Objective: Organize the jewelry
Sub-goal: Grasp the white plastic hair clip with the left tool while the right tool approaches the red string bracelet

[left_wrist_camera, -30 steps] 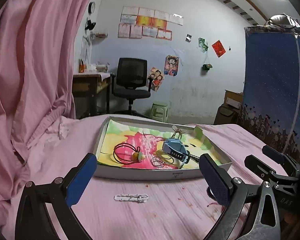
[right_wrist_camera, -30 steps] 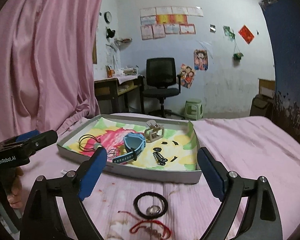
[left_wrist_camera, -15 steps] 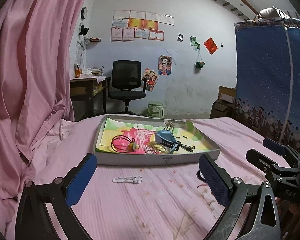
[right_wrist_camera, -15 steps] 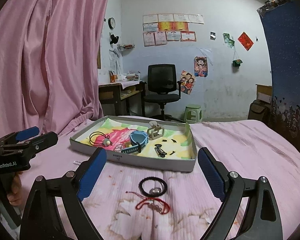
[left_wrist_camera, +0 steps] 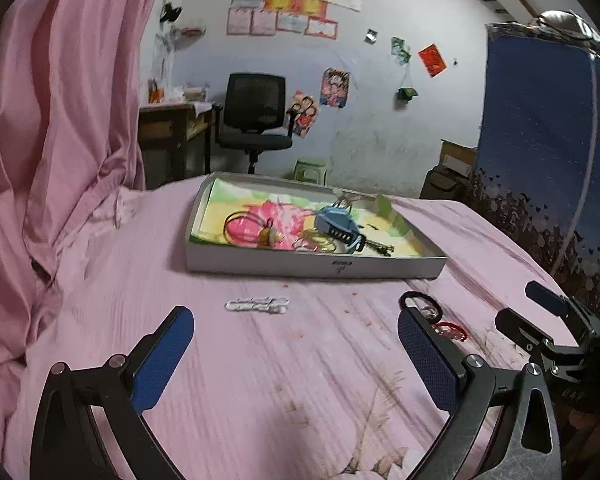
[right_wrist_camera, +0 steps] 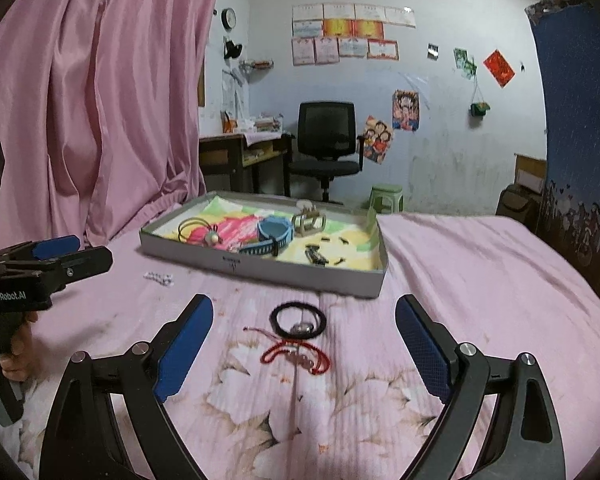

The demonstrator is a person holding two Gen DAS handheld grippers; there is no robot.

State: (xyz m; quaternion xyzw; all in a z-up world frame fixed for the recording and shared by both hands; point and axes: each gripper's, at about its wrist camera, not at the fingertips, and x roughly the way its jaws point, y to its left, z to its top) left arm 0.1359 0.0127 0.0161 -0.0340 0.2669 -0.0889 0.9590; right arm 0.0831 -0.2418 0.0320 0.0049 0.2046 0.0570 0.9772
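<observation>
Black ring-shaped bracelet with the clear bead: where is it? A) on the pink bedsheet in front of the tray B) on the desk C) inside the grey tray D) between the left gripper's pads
A: the black ring-shaped bracelet lies on the pink bedsheet, on the near side of the grey tray, just beyond the red cord bracelet; neither gripper touches it.

Dim, soft indoor light, slight motion blur, strong fisheye bending, black vignette at the corners
</observation>
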